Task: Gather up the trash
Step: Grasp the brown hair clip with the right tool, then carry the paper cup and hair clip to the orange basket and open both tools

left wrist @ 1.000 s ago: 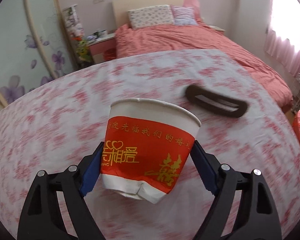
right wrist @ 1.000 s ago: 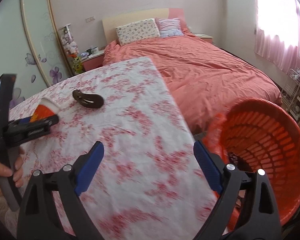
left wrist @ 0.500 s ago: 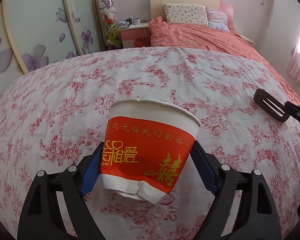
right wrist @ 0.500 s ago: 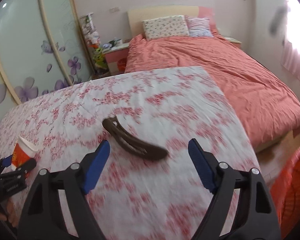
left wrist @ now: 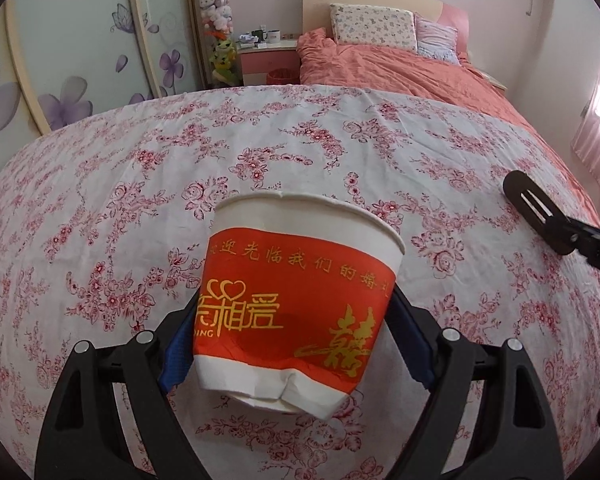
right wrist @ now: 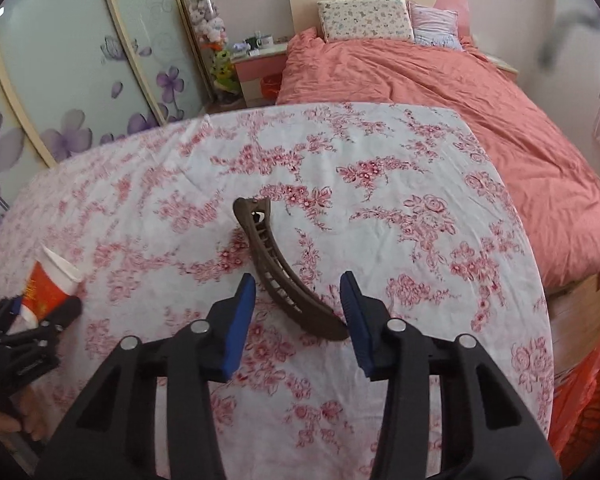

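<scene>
Presently the collection stands at a second pickup. The left gripper [left wrist: 296,344] holds a white paper cup with a red printed band and gold lettering [left wrist: 300,300], its blue pads pressed to the cup's two sides; the cup's base is dented, and it is carried above the table covered in a white cloth with red flowers [left wrist: 140,200], tilted toward the camera.

The right gripper [right wrist: 298,300] is set over a curved brown plastic hair clip [right wrist: 284,276] that lies on the cloth near the table's right side. Its jaws have just been closing and now stand about half spread, with the clip's near end between them. The right blue pad appears at or just beside the clip's tip; the left pad stands clear of it. I judge the clip not yet gripped.

The next move, in my judgement, calls for the jaws to close fully across the clip's narrow body. The clip lies slantwise to the pads, so it may pivot or slip out as they meet. Both items would then go to the orange plastic mesh basket [right wrist: 588,400] at the lower right, beyond the table edge.

Count: one cup, one clip, one basket, two grippers.
</scene>
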`<act>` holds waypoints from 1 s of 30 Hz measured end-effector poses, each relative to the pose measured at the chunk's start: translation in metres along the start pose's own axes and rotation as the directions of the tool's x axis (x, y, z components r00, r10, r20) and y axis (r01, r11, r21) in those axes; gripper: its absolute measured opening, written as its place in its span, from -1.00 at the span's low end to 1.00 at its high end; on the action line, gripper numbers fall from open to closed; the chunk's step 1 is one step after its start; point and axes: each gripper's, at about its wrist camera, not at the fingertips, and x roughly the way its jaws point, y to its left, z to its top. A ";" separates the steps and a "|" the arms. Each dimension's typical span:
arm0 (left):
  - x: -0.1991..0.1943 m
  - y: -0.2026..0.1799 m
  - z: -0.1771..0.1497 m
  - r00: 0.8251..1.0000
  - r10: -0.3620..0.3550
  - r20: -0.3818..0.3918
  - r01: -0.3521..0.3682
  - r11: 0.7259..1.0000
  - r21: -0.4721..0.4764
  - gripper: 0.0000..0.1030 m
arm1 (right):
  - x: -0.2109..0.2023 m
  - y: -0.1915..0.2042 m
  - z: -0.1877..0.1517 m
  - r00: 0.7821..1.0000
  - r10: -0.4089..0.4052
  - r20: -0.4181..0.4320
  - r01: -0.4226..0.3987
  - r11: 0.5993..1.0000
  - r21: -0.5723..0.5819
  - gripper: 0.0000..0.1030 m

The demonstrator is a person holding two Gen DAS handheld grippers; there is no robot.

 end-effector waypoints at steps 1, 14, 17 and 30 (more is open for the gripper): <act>0.000 0.000 0.001 1.000 0.001 0.001 -0.001 1.000 -0.001 0.61 | 0.002 0.002 0.001 1.000 -0.001 -0.008 0.001 1.000 -0.006 -0.15; 0.002 0.002 0.005 1.000 -0.014 0.012 0.014 1.000 -0.014 0.61 | 0.006 0.013 0.006 0.999 0.032 0.033 -0.033 0.999 0.016 -0.25; 0.001 0.000 0.005 1.000 -0.025 0.019 0.026 1.000 -0.013 0.60 | 0.005 0.016 0.005 0.999 0.020 0.036 -0.020 1.000 -0.006 -0.55; -0.012 -0.010 0.003 0.999 -0.023 0.039 0.023 1.000 0.014 0.58 | -0.020 0.010 -0.009 0.995 0.053 0.079 -0.055 0.998 0.022 -0.78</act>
